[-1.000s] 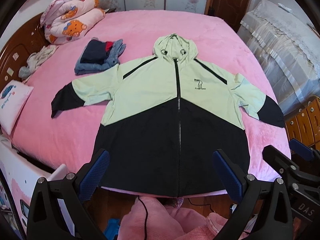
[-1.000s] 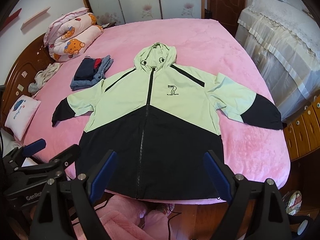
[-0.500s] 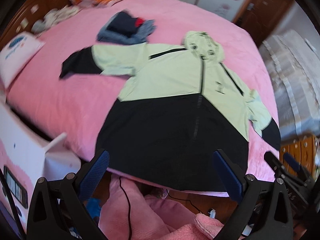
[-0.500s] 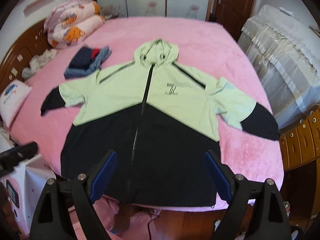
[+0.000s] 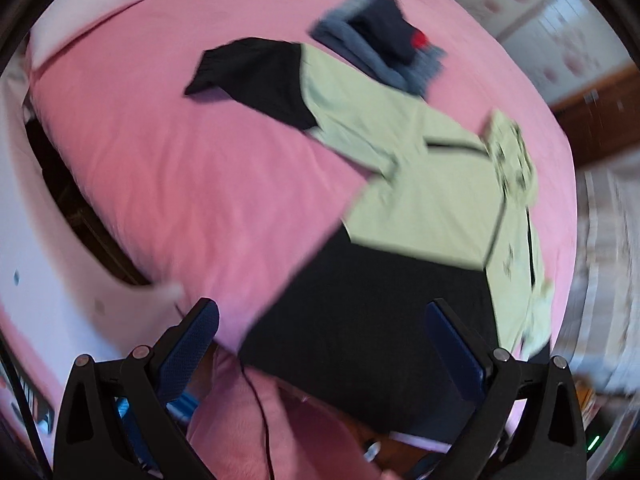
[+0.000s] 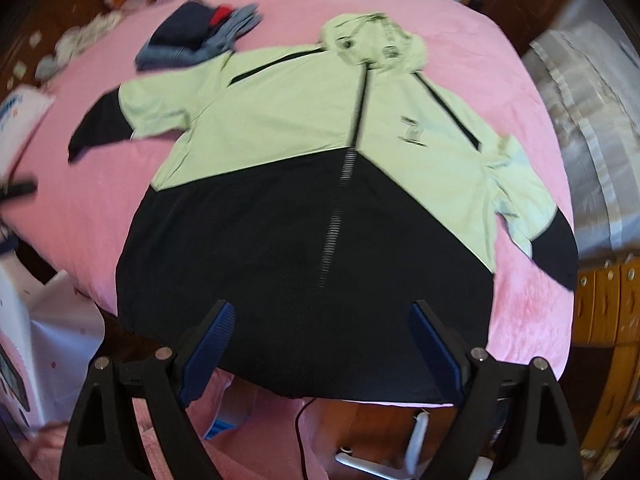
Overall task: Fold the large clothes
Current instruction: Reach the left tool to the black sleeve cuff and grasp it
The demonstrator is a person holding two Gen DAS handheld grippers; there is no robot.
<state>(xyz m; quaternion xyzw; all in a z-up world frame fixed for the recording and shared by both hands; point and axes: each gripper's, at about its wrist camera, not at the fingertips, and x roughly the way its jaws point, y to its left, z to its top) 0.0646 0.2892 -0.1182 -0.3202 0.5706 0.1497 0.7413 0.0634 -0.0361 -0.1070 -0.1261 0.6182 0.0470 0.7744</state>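
Pink bed carries the jacket spread flat, zip up, hem at the near edge, so both grippers, left and right, fingers released and empty, should each pinch a hem corner cleanly.

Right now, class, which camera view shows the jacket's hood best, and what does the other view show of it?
The right wrist view: the hood sits near the top centre, fairly clear, above the zip. The left wrist view shows it too, but blurred and skewed toward the right edge.
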